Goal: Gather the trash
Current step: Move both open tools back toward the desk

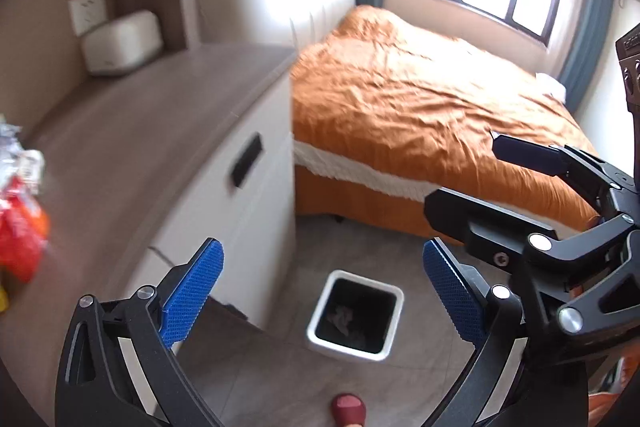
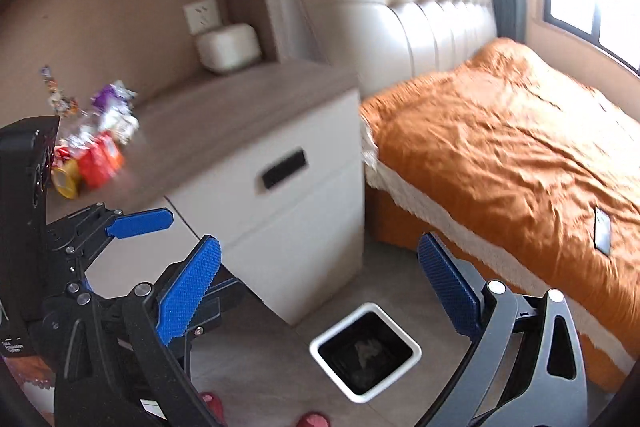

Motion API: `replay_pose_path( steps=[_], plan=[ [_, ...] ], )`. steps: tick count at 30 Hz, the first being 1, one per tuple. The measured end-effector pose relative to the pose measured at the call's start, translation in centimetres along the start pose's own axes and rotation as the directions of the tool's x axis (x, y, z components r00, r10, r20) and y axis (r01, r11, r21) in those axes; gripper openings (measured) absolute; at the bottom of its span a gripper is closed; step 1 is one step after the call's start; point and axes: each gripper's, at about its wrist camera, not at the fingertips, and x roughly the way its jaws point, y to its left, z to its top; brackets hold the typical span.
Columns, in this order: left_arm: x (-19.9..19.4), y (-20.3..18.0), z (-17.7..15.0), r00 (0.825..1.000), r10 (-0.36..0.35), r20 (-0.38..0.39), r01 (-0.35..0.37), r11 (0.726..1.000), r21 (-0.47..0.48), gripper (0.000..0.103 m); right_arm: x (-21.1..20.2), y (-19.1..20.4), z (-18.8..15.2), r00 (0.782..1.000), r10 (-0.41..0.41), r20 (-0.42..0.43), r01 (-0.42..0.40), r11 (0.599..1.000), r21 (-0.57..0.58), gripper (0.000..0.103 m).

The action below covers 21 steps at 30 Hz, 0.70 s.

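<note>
Tongs, wrappers and bin: bedside trash run, entry at mid-task

Left tongs (image 1: 323, 291): two blue, fine-knurled rubber pads on black pivoted arms with bright rivets; pads stand wide apart, nothing between them. Held above the floor with the bin framed in the gap, likely the stance of a tool that has nothing to carry just now

Right tongs (image 2: 319, 289): same make, one arm grey; pads likewise wide apart and empty. Held close beside the left pair, each crossing the edge of the other's view, both aimed down and forward over the bin

Bin (image 1: 318, 335): small, square, white rim with rounded corners, dark inside; stands on the floor just beside the bench's drawer front, between bench and bed. Pale crumpled scraps lie at its bottom, so some trash appears already collected

Floor (image 1: 280, 379): grey matte tile; red slipper toes at the lower edge

Bench (image 2: 256, 99): bedside unit, brown wood-grain top, white drawer fronts with black recessed pulls

Trash (image 2: 98, 155): heap of crinkled foil and plastic wrappers, red, orange, yellow, purple and silver, on the bench top toward its left end, well apart from both tongs; blurred, count uncertain. Judged the remaining pickup: light, slippery, easily crushed

Cream box (image 2: 228, 47): rounded, smooth, at the bench's back under a wall socket

Bed (image 2: 520, 147): rumpled orange cover, white fringe, padded cream headboard; dark phone lying near its edge
</note>
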Motion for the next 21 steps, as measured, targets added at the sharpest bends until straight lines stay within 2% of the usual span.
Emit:
replay_pose_path(
  steps=[6, 12, 15, 18, 21],
  plan=[
    [-6.5, 4.4, 0.9, 0.987, 0.143, 0.073, -0.138, 0.987, -0.078, 0.098, -1.0, 5.9, 4.2, 0.99, 0.112, 0.089, -0.101, 0.988, -0.117, 0.098],
    [-10.8, 9.6, 0.2, 0.966, 0.236, 0.109, -0.219, 0.964, -0.15, 0.098, -1.4, 12.2, 6.1, 0.972, 0.195, 0.132, -0.164, 0.963, -0.212, 0.098],
    [-12.1, 12.1, -0.3, 0.954, 0.28, 0.11, -0.258, 0.95, -0.176, 0.098, -1.0, 15.4, 6.9, 0.967, 0.219, 0.131, -0.182, 0.952, -0.247, 0.098],
    [-13.6, 15.3, -1.4, 0.935, 0.336, 0.115, -0.308, 0.928, -0.207, 0.098, -0.2, 18.3, 7.5, 0.961, 0.249, 0.121, -0.208, 0.938, -0.277, 0.098],
    [-13.6, 18.1, -1.9, 0.927, 0.361, 0.101, -0.333, 0.917, -0.222, 0.098, 1.0, 21.1, 7.9, 0.961, 0.256, 0.109, -0.214, 0.93, -0.299, 0.098]
  ],
)
